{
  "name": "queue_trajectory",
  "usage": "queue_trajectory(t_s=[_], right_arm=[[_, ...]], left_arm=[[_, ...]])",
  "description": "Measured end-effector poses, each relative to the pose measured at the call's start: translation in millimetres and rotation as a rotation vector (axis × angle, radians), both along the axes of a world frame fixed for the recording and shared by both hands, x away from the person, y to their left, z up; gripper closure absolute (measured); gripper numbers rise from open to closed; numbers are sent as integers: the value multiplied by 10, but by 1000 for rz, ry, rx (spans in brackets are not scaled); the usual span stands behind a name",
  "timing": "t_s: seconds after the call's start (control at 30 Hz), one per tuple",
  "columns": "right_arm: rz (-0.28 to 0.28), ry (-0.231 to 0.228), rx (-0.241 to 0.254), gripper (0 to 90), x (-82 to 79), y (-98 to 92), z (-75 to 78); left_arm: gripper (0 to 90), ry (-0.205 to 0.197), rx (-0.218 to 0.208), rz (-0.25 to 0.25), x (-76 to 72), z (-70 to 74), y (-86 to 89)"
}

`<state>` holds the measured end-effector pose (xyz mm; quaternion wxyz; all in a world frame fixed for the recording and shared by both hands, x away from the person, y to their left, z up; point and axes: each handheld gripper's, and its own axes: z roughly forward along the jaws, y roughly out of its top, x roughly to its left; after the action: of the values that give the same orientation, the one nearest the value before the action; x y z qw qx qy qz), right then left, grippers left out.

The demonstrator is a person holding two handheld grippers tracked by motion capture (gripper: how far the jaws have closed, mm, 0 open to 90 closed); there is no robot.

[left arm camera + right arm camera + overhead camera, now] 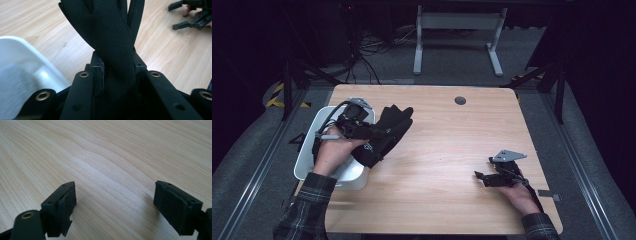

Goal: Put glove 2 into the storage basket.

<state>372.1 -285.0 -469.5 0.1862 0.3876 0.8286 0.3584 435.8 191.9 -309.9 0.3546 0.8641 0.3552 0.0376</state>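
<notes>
the left gripper [379,131] has its jaws clamped on a black glove [387,135], and in the left gripper view the pads squeeze a bunched fold of the fabric [112,50] while the glove's fingers fan out beyond the jaws. in the high view the glove sits at the left of the wooden table [447,150], draped partly over the near corner of the white bin [312,150] and partly over the tabletop, carried by that gripper rather than lying flat

the right gripper [480,177] rests near the table's right edge, well apart from the glove, its jaws spread wide with only bare wood between the pads [66,200]

the glove looks light and entirely limp: thin stretchy cloth that folds wherever it is pinched and hangs from the grip. it is not fragile, and a firm squeeze should do it no harm. the matte knit probably grips the pads well, so slipping seems unlikely as long as several layers are caught together. a pinch across the palm or cuff, where the cloth bunches thick, should hold better than a single finger, which could stretch or slide out. because it sags, loose fingers may drag on the bin's rim or the table
</notes>
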Motion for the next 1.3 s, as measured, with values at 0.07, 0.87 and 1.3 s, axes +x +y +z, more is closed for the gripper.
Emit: queue_trajectory(t_s=[0.07, 0.87, 1.3], right_arm=[[0, 0, 0, 189, 0, 0, 0], [-1, -2, -1, 187, 5, 3, -1], [-2, -2, -1, 186, 6, 4, -1]], left_arm=[[717, 2, -4, 23, 7, 4, 91], [716, 71, -26, 237, 14, -274, 1170], [701, 116, -15, 229, 120, -526, 1290]])
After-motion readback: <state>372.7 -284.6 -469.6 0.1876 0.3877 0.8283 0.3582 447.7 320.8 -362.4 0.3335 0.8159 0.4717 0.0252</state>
